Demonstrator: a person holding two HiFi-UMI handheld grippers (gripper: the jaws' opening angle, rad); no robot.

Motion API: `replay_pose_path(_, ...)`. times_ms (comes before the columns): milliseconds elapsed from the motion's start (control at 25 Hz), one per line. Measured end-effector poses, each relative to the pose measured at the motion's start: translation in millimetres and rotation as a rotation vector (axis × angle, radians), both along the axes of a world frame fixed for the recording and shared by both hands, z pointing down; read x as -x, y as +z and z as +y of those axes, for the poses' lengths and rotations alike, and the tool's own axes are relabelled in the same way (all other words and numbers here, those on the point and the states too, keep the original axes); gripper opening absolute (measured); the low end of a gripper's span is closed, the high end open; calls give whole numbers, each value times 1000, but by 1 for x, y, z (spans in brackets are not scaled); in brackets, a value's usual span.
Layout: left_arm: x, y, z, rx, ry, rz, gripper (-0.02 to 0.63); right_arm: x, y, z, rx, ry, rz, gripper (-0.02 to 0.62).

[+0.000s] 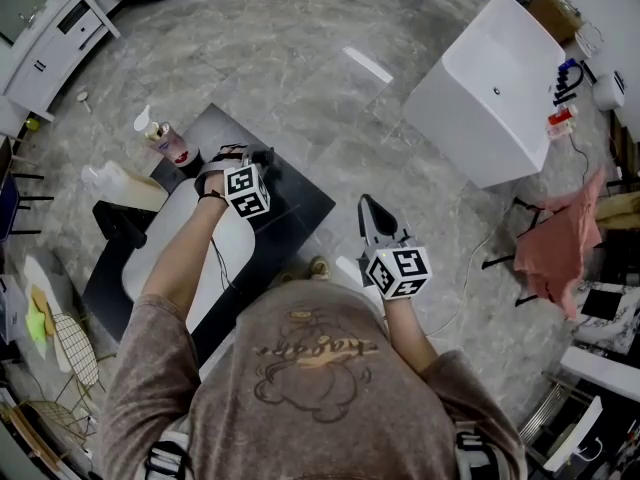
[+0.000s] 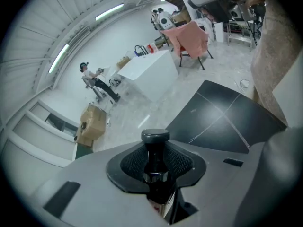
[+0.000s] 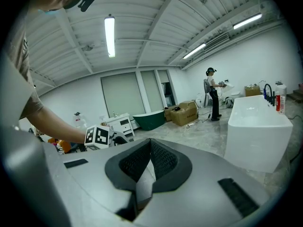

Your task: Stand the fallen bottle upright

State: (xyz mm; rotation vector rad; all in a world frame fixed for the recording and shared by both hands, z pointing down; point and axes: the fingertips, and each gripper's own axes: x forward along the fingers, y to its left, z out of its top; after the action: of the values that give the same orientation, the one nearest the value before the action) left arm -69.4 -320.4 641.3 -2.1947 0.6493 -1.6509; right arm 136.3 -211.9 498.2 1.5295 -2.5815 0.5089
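Note:
A dark bottle with a black cap [image 2: 155, 136] stands between the pads of my left gripper [image 2: 155, 151], which is shut on its neck. The cap sticks out past the fingertips. In the head view the left gripper [image 1: 264, 160] is held over the black table [image 1: 300, 208], and the bottle is mostly hidden by the jaws and the marker cube. My right gripper [image 1: 371, 211] hovers off the table's right side above the floor. Its pads meet at the tip in the right gripper view [image 3: 150, 144], with nothing between them.
A pink and white pump bottle [image 1: 166, 142] stands at the table's far corner, with a white jug [image 1: 110, 182] beside it. A white curved basin [image 1: 185, 238] lies on the table under my left arm. A white bathtub [image 1: 498, 88] and a pink cloth over a chair [image 1: 565, 243] are to the right.

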Motion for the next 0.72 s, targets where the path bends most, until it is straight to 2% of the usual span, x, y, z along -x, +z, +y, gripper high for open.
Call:
replay_pose_path(240,9,-22,-10,-16,-159,180,107,3,-1,-1,-5,-7,3,-2)
replay_pose_path(480,16,-33,-11,-32,-255,297,107,7,0,0,-3,-17,5,-2)
replay_pose_path(720,21,-49,-12,-31,-394,500,107,5,0,1,-3,-10,7,-2)
